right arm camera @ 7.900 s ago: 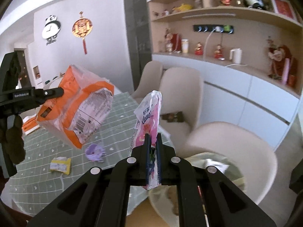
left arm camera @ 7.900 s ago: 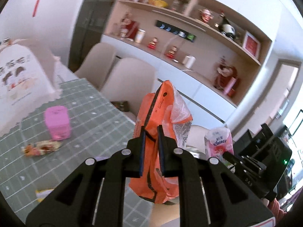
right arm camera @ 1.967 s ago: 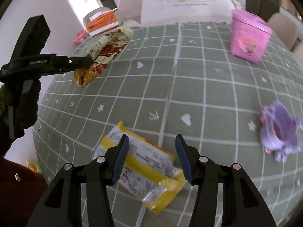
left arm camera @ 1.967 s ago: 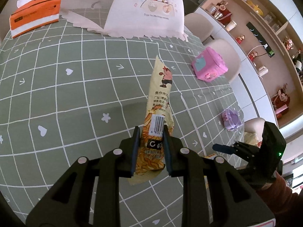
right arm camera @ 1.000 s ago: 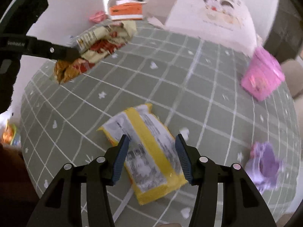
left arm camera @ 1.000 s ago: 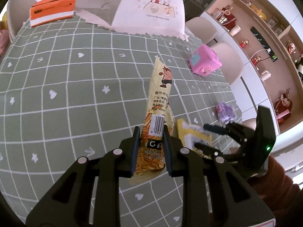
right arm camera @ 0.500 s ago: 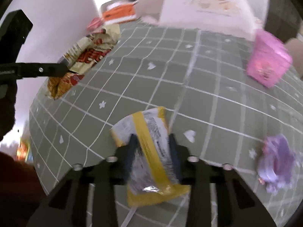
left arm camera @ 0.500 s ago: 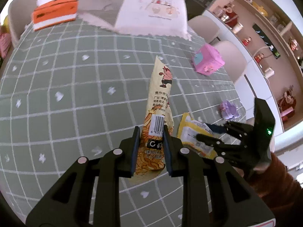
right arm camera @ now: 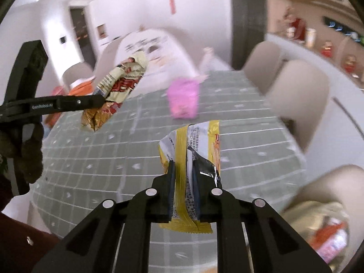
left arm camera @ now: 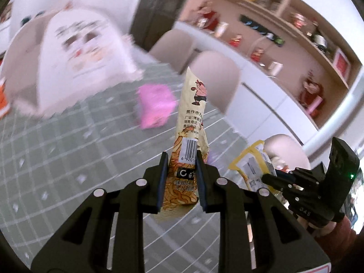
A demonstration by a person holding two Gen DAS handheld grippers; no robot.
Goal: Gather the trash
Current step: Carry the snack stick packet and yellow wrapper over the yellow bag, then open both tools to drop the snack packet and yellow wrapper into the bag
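White walls (right arm camera: 204, 4), beige chairs (left arm camera: 213, 72), wooden shelves (left arm camera: 284, 22), green-checked table (left arm camera: 68, 147).

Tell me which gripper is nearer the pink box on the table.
Hard to call; neither is close. The left gripper and right gripper both hold wrappers above the table, short of the pink box.

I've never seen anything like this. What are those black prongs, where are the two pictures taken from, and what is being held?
No robot here: a person holds a two-fingered gripper in each hand, with a fisheye camera on each looking along its fingers. One picture comes from the left gripper, shut on a tall beige wrapper. The other comes from the right gripper, shut on a yellow wrapper. Each view also shows the other gripper. Below is a green checked table with a pink box on it.
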